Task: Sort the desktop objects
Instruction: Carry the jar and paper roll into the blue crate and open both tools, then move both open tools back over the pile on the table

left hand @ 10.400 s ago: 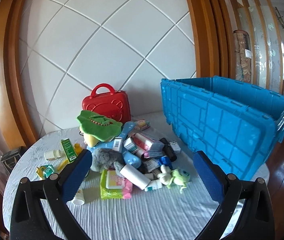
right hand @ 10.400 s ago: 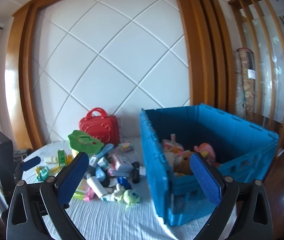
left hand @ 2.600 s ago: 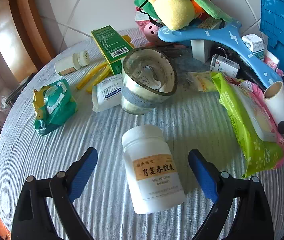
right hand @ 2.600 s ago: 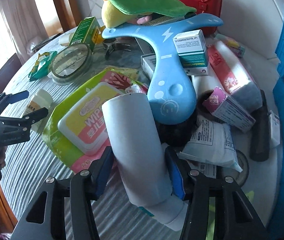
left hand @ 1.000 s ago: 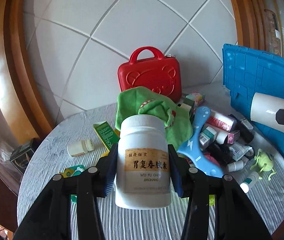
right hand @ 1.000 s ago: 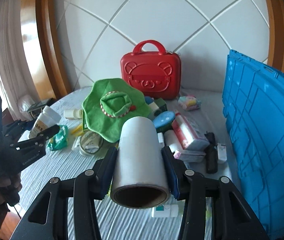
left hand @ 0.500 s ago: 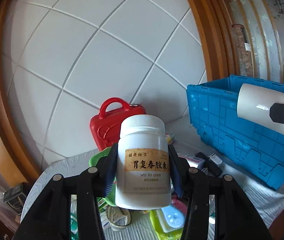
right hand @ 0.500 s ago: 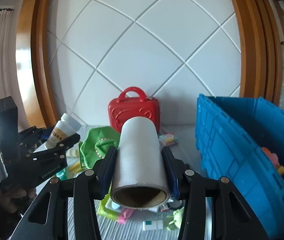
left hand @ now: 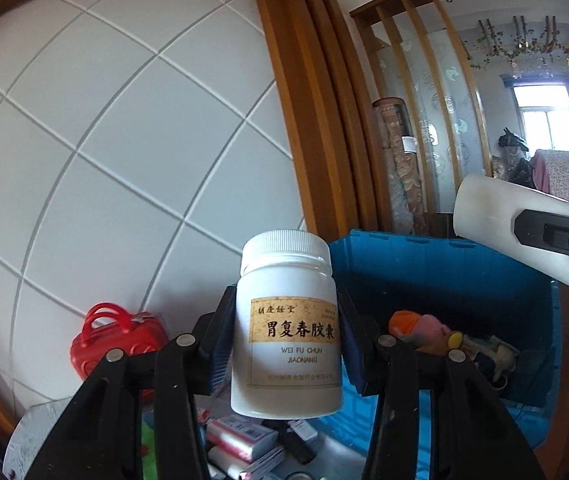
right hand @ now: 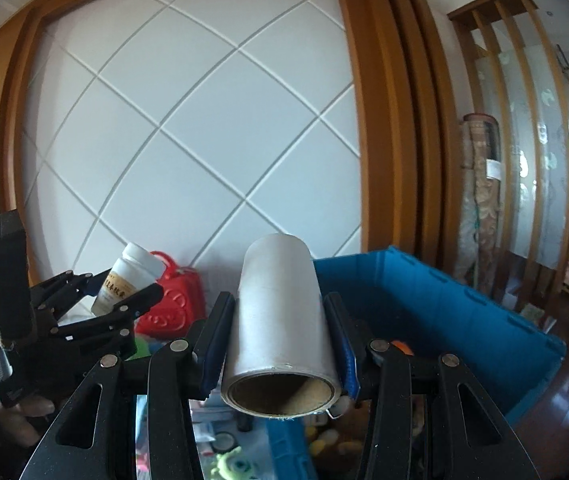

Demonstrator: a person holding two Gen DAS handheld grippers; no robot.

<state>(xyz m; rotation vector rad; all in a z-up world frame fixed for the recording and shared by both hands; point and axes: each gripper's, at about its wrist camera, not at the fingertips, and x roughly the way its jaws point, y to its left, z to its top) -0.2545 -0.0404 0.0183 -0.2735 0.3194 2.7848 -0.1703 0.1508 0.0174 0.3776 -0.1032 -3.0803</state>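
Left claw [left hand: 286, 344] clamps white pill bottle [left hand: 287, 336] | right claw [right hand: 280, 344] clamps film roll [right hand: 280, 328] | we risk smooth cylinders slipping short of blue crate [left hand: 444, 272].

Glossy white plastic bottle [left hand: 287, 328]

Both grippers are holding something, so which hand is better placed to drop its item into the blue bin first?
Right, probably. The right gripper with its white roll looks over the blue bin, toys below. The left gripper holds the white bottle nearer the bin's left wall.
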